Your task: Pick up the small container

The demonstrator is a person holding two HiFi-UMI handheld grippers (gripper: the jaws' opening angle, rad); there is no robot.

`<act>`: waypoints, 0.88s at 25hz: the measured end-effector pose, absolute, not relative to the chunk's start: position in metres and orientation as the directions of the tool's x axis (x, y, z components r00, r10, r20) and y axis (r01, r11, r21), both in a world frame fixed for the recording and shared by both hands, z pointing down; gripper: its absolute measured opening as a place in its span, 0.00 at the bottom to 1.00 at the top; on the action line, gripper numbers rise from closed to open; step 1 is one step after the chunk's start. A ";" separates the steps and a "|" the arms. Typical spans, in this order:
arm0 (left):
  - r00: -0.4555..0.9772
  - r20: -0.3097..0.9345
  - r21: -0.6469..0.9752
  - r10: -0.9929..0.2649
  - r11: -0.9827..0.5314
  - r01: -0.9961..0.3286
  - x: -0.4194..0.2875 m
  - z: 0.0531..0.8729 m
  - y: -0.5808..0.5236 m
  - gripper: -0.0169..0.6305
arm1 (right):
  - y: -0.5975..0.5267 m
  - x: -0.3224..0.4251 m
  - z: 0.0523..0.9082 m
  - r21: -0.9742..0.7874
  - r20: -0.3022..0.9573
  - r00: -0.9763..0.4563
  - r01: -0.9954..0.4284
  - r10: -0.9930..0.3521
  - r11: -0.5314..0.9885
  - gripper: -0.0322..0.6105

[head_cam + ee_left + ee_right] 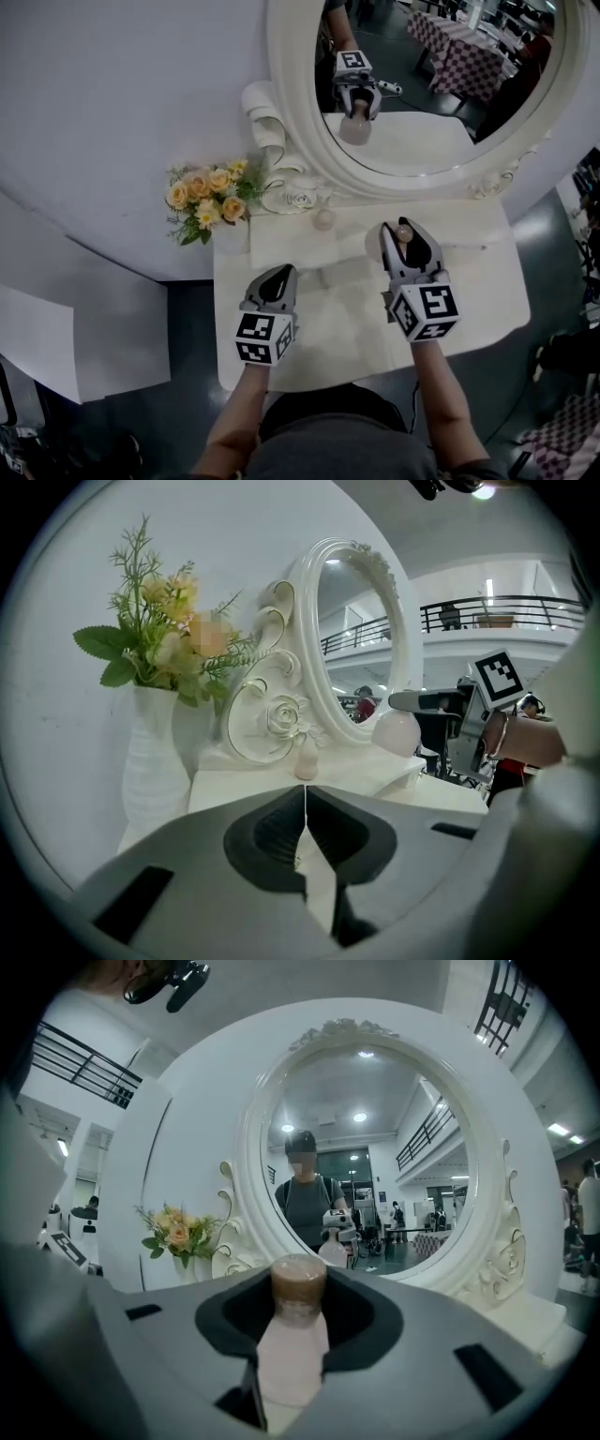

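Right gripper (409, 251) pinching bottle (292, 1340), cap up, facing mirror (403, 1129) | left gripper (305, 803) jaws pressed together, empty, over table (487, 281)

The left forearm (234, 417) and right forearm (439, 398) reach forward from the lower edge of the head view, bare, roughly parallel. The left tool (278, 278) points ahead, its jaws pressed together with nothing between them. The right tool (405, 236) sits further forward, its jaws clamped on the container (292, 1335), which stands upright.
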State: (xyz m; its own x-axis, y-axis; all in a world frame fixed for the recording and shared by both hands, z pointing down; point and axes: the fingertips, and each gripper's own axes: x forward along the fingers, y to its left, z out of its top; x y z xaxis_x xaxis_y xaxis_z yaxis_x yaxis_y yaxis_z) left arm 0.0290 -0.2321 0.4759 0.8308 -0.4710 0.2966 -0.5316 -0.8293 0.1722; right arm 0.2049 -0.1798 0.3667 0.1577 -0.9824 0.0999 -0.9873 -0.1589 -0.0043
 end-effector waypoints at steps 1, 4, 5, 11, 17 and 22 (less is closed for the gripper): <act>0.832 0.292 0.167 -0.472 -0.831 -0.530 0.031 0.474 -0.232 0.04 | -0.176 0.206 0.364 -0.007 0.093 0.161 -0.987 -0.983 -0.162 0.26; 0.834 0.281 0.152 -0.475 -0.836 -0.528 0.035 0.467 -0.231 0.04 | -0.164 0.207 0.355 -0.014 0.071 0.168 -0.986 -0.983 -0.169 0.26; 0.834 0.278 0.147 -0.477 -0.837 -0.528 0.036 0.465 -0.231 0.04 | -0.160 0.208 0.352 -0.017 0.064 0.169 -0.985 -0.984 -0.171 0.26; 0.838 0.266 0.126 -0.476 -0.845 -0.520 0.043 0.456 -0.227 0.04 | -0.138 0.213 0.335 -0.041 0.023 0.184 -0.982 -0.983 -0.185 0.26; 0.837 0.259 0.110 -0.483 -0.846 -0.522 0.049 0.452 -0.224 0.04 | -0.118 0.218 0.325 -0.047 -0.010 0.192 -0.980 -0.981 -0.191 0.26; 0.841 0.259 0.097 -0.475 -0.854 -0.511 0.058 0.450 -0.216 0.04 | -0.102 0.224 0.318 -0.049 -0.029 0.198 -0.979 -0.980 -0.196 0.26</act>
State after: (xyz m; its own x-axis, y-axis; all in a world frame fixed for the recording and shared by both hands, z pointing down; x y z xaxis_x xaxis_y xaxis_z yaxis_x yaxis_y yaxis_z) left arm 0.0584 -0.2163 0.4496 0.8412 -0.4746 0.2590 -0.5115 -0.8538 0.0968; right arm 0.2237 -0.1024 0.3178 0.1980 -0.9798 -0.0293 -0.9793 -0.1964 -0.0487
